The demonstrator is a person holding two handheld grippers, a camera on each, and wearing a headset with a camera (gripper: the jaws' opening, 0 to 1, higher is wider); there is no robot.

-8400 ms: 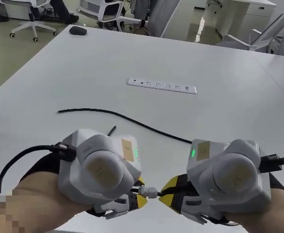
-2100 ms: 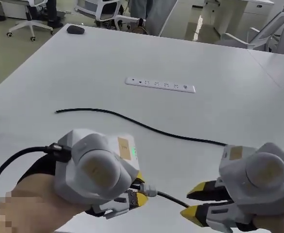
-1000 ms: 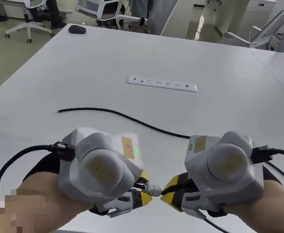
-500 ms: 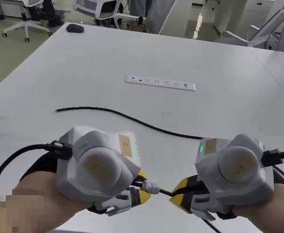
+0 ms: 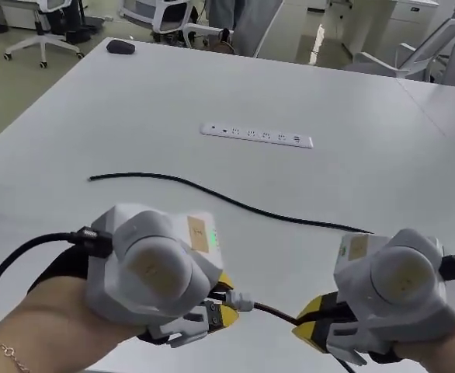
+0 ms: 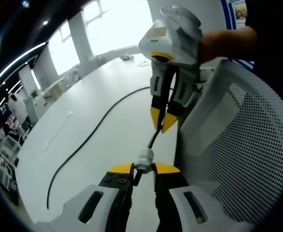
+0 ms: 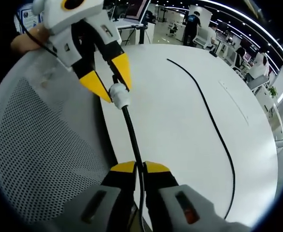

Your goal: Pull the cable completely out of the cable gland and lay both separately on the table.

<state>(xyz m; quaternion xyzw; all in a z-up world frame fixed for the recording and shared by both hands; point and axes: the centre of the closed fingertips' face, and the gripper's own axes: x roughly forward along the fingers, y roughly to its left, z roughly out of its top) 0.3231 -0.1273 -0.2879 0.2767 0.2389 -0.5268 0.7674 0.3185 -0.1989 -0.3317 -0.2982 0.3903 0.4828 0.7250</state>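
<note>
At the near edge of a white table [image 5: 305, 85], the left gripper [image 5: 224, 308] clamps its 2 yellow-tipped jaws on a small white plastic cable gland [image 5: 241, 300], held clear of the table. A thin black cable [image 5: 278, 312] runs straight out of the gland to the right gripper [image 5: 307, 320], whose 2 jaws are closed on it a short way off. More black cable lies in a long curve across the middle of the table. A white power strip [image 5: 256, 136] lies farther up the table, and a black computer mouse [image 5: 123, 47] sits near its far-left corner. A white mesh chair back [image 6: 238, 145] stands just off the table's near edge.
</note>
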